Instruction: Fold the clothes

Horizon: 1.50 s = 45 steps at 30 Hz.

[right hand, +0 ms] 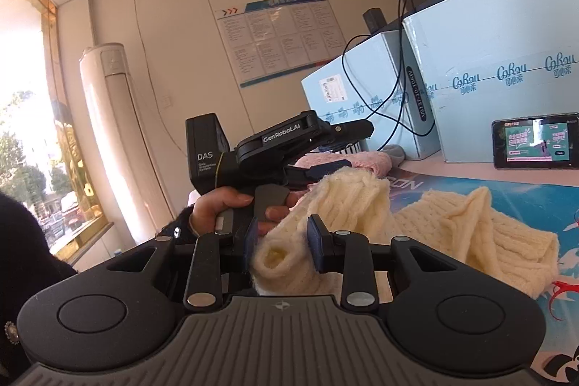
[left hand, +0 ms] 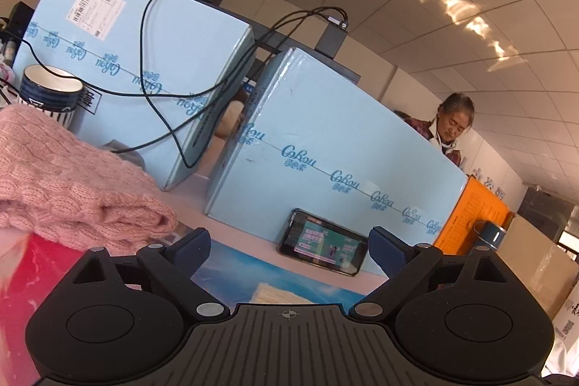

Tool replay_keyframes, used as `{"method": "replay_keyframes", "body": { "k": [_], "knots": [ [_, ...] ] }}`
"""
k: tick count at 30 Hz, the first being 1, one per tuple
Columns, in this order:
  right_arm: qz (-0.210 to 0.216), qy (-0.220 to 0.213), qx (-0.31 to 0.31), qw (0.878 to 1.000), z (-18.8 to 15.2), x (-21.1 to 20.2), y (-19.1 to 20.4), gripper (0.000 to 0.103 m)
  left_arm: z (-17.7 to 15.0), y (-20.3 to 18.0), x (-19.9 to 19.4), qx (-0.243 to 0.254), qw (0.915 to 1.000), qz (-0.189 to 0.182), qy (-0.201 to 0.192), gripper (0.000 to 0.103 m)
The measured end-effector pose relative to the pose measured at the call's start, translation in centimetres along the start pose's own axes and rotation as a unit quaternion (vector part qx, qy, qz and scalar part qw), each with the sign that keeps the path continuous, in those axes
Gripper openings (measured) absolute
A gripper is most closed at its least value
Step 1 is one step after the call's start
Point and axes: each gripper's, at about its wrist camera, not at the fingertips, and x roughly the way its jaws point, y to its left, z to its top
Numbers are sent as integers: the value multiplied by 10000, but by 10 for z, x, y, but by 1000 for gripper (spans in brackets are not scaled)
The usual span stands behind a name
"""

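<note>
Cream knit (right hand: pixel 470 234), right tongs (right hand: pixel 284 241) gripping it

Looks like shop/service office: wall notice board (right hand: pixel 280 38), stacked Cobou cartons (left hand: pixel 325 147), street window (right hand: pixel 25 132), standing AC unit (right hand: pixel 115 132).

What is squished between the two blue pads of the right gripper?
A rolled end of the cream cable-knit sweater sits between the right gripper's blue pads, which pinch it. The right wrist view shows this.
</note>
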Motion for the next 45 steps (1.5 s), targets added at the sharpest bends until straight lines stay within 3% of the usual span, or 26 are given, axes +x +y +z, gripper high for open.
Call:
{"method": "replay_keyframes", "body": {
  "k": [4,5,6,8,10,12,14,17,19,21,25,27,31,35,39,42,45],
  "knots": [
    [324,309,-281,9986,-4,4,13,31,12,19,-13,-229,9995,188,-134,97],
    [310,304,-317,9986,-4,2,14,34,16,19,-14,-126,9995,259,-130,97],
    [262,211,-291,9990,-3,-1,13,45,20,19,-15,-22,9994,331,-126,97],
    [146,-20,-203,9997,0,-10,9,58,23,13,-5,360,9986,368,152,97],
    [-255,-309,45,9992,5,-17,-1,78,24,3,11,827,9944,354,562,97],
    [-948,-534,410,9932,9,-23,-17,82,26,-7,26,1291,9863,337,970,97],
    [-1830,-543,910,9774,12,-25,-38,82,26,-16,42,1742,9746,295,1377,97],
    [-2672,0,1619,9500,9,-19,-69,82,16,-25,72,2209,9531,66,2067,97],
    [-2824,342,1872,9402,6,-14,-79,80,6,-29,86,2412,9386,115,2465,97],
    [-2718,591,1716,9451,7,-12,-73,83,-2,-30,85,2581,9285,195,2662,97],
    [-2628,1035,1642,9451,4,-4,-63,84,-14,-27,73,2814,9156,-41,2870,97],
    [-2703,1203,1668,9406,3,-1,-63,84,-21,-26,78,2843,9088,14,3054,97],
    [-3092,1526,1712,9229,1,2,-66,83,-25,-23,75,2723,9120,-54,3066,97],
    [-2815,1726,1500,9319,-2,8,-58,83,-29,-20,72,2603,9151,-122,3078,97],
    [-2919,1803,1157,9321,-4,15,-49,69,-33,-17,69,2482,9179,-190,3089,93],
    [-3059,1666,1096,9309,-5,13,-53,44,-35,-21,64,2490,9202,-387,2995,65],
    [-3105,1556,1107,9312,-6,12,-59,34,-36,-26,63,2463,9204,-558,2984,40]
  ]
}}
